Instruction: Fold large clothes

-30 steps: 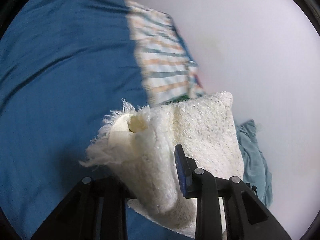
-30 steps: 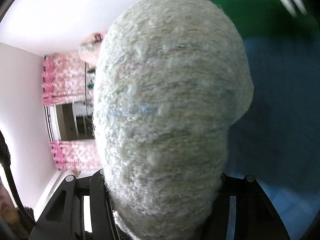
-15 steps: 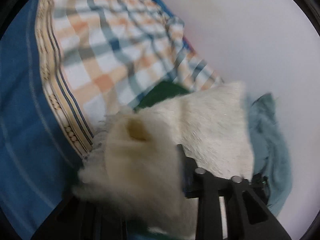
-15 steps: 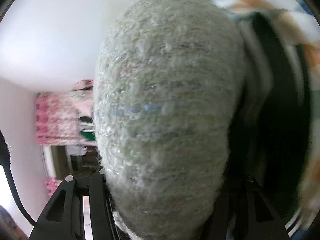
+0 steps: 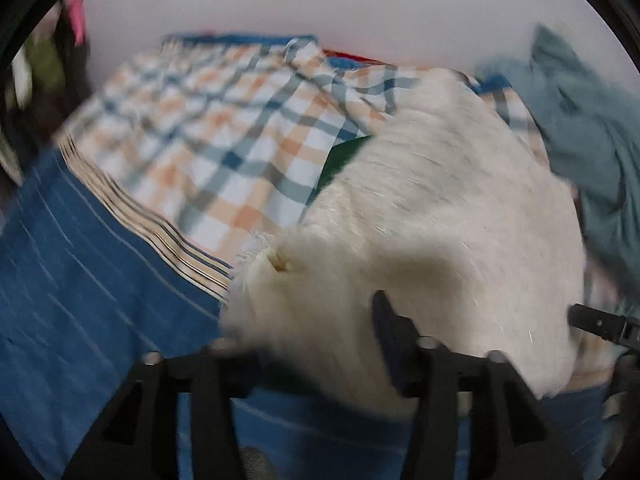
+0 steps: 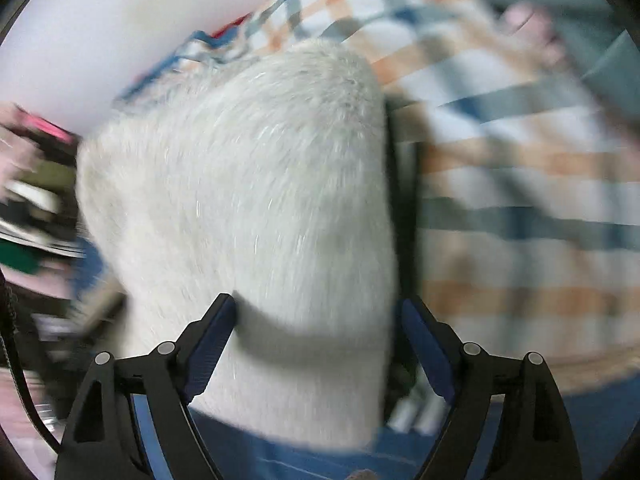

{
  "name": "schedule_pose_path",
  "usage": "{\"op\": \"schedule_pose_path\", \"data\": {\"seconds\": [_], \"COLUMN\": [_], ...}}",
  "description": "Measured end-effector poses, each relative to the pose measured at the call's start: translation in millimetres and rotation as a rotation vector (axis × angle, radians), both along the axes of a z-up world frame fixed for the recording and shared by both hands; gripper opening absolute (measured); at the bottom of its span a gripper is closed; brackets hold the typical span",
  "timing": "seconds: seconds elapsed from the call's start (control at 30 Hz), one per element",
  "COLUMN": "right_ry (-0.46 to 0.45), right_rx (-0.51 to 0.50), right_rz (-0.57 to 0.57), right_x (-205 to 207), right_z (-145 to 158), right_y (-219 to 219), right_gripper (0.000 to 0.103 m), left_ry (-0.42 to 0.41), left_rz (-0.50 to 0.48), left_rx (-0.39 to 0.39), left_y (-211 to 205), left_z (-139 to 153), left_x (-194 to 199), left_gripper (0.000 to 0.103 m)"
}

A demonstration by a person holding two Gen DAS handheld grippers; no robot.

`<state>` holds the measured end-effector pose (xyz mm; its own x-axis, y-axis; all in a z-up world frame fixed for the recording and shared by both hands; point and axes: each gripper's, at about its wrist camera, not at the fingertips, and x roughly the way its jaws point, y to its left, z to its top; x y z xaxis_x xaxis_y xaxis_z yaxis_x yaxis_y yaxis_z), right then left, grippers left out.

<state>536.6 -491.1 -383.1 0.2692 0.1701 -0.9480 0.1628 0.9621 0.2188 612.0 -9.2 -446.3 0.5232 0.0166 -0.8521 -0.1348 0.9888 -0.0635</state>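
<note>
cream fuzzy garment (image 5: 440,208) between both opening grippers, left gripper (image 5: 304,320) and right gripper (image 6: 316,332) spread (pads clear); checked cloth (image 5: 208,136), teal garment (image 5: 580,120) beside; blue bedsheet (image 5: 72,280), white wall (image 5: 320,0).

A cream-white fuzzy knit garment (image 5: 440,216) is recorded. A cloth (image 5: 208,132) checked in orange, blue and white is noted, edged with thin tan and dark stripes. A blue sheet (image 5: 80,280) with pale pinstripes is observed. A teal garment (image 5: 580,120) is seen. Black tool frames carry blue pads (image 6: 208,340).
</note>
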Motion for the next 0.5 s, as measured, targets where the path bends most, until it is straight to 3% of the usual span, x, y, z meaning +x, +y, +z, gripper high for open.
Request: {"op": "schedule_pose_path", "data": {"seconds": [0.03, 0.07, 0.13, 0.17, 0.3, 0.5], "right_ry": [0.001, -0.001, -0.015, -0.025, -0.070, -0.118], "right_rx": [-0.099, -0.127, -0.210, -0.232, -0.330, -0.358], "right_rz": [0.001, -0.001, -0.029, -0.033, -0.072, -0.100], "right_x": [-12.1, -20.2, -41.0, -56.4, -106.8, -189.7], "right_z": [9.7, 12.4, 27.9, 34.4, 79.8, 204.8], "right_y": [13.7, 16.6, 26.3, -2.3, 3.8, 27.8], "right_gripper": [0.087, 0.087, 0.087, 0.087, 0.088, 0.088], "left_ry": [0.003, -0.004, -0.031, -0.046, -0.073, -0.140], "left_rz": [-0.013, -0.026, -0.050, -0.061, -0.077, -0.088], "left_rx": [0.050, 0.086, 0.144, 0.181, 0.202, 0.203], "left_y": [-8.3, -12.7, -21.0, -27.0, -31.4, -33.5], "left_z": [7.8, 12.4, 27.8, 40.8, 84.6, 159.1], "left_x": [-7.3, -7.8, -19.5, -28.5, -57.0, -114.6], "left_gripper": [0.083, 0.088, 0.090, 0.092, 0.095, 0.096]}}
